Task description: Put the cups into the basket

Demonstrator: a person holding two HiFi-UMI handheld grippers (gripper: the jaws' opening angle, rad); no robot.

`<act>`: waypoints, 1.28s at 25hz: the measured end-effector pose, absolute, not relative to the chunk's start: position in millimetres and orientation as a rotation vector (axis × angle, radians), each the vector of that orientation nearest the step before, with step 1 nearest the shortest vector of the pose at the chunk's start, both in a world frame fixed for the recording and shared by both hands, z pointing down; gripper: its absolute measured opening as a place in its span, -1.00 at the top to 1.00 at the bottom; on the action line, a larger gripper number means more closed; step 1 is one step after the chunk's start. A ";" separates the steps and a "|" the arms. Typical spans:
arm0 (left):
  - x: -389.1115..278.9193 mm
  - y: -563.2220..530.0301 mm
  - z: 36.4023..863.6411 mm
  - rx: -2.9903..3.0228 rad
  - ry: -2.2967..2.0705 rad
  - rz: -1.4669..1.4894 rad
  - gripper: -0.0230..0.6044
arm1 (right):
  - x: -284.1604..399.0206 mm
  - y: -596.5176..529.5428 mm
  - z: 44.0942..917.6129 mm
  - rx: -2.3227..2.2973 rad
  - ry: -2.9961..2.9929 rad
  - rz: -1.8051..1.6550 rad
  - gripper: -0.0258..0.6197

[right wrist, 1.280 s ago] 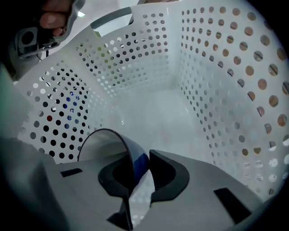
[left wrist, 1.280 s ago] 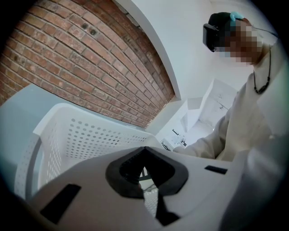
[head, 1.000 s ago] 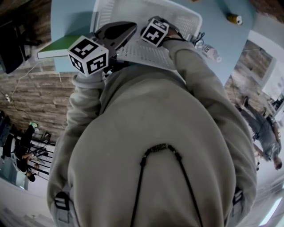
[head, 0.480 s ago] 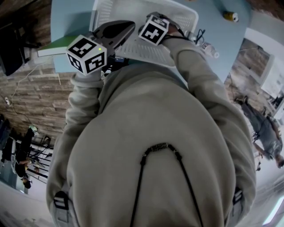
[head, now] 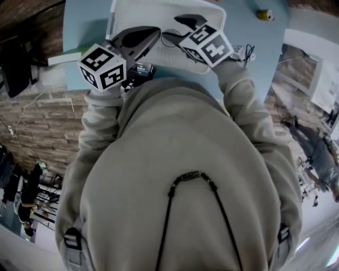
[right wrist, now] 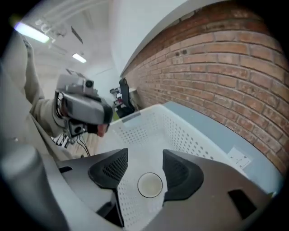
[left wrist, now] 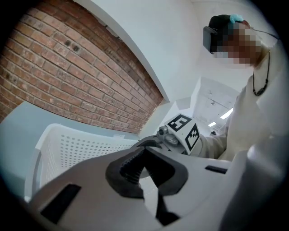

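A white perforated basket stands on the blue table. One white cup stands upright on the basket's floor, seen from above. My right gripper hangs open high over it. Its jaws have just been closing a little, and nothing is between them; the cup only shows through the gap, far below. In the head view the right gripper is over the basket's near part. My left gripper is shut and empty beside the basket's near left rim.
A small yellow object lies at the table's far right. A green flat board sticks out at the table's left edge, and cables lie to the right of the basket. A brick wall runs behind the table.
My right gripper has risen up out of the basket toward the head camera, its marker cube now larger and further right. The left gripper has lifted slightly.
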State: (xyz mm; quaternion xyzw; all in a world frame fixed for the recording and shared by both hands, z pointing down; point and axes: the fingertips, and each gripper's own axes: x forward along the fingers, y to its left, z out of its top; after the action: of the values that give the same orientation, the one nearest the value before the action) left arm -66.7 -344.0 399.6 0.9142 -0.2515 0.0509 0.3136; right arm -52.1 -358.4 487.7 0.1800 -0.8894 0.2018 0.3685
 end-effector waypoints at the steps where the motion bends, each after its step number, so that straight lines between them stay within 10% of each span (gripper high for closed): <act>1: -64.0 -340.8 394.4 2.420 -0.661 0.133 0.94 | -49.0 -355.9 471.1 0.491 -2.341 0.544 0.20; 8: -49.6 -323.3 366.3 2.500 -0.637 0.125 0.94 | -30.7 -330.4 387.9 0.605 -2.663 0.581 0.86; 32: -40.2 -228.0 292.3 2.683 -0.574 0.060 0.94 | -11.7 -235.7 324.8 0.815 -2.732 0.414 0.88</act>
State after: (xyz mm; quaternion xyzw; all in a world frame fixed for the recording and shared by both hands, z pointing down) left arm -40.2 -228.0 292.3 0.9584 -0.2050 0.0214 0.1972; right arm -11.7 -235.7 324.8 0.2806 -0.9402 0.1425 0.1302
